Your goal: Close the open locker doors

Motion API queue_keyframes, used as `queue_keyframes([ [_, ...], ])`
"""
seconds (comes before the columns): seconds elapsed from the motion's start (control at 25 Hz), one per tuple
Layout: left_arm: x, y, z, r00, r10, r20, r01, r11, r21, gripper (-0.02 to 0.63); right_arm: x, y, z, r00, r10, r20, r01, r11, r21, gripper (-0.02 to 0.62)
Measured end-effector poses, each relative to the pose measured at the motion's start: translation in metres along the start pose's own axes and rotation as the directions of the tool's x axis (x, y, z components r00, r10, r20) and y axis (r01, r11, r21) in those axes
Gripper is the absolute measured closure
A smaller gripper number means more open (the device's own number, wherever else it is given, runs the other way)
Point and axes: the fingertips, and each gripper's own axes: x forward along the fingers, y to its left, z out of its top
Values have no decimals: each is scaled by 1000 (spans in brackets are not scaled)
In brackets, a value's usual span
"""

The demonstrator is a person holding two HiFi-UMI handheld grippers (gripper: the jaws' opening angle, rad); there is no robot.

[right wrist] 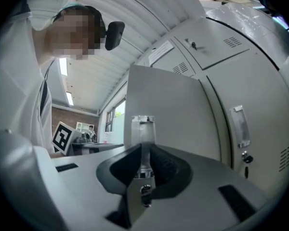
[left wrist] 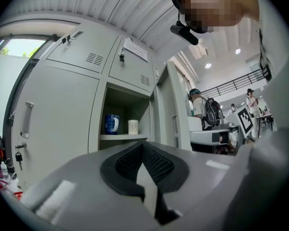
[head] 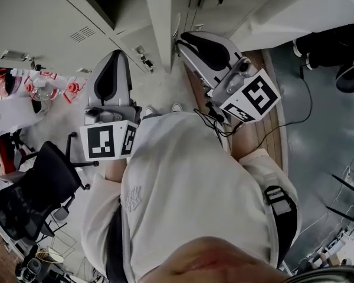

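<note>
A grey locker bank fills the far side, with one door standing open, edge-on between my two grippers. My left gripper is shut and empty, left of that door. In the left gripper view it faces the open compartment, where a blue mug and a white cup stand on a shelf. My right gripper is shut, close to the door's right side. In the right gripper view it points at the door's face, with the handle straight ahead.
A black office chair and a cluttered white table stand at the left. A wooden board with a cable lies at the right. Closed locker doors with a key flank the open one. People stand far off.
</note>
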Motion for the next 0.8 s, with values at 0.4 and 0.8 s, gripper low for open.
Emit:
queue_keyframes([
  [0.4,-18,59,3,994,107,10,-107,994,6,604,81,18,-10,986,169,-15,-169,986,8,575],
  [0.8,-42,126,9,977,210,29,-211,977,19,604,158,1,-23,993,107,-45,-111,990,-88,575],
])
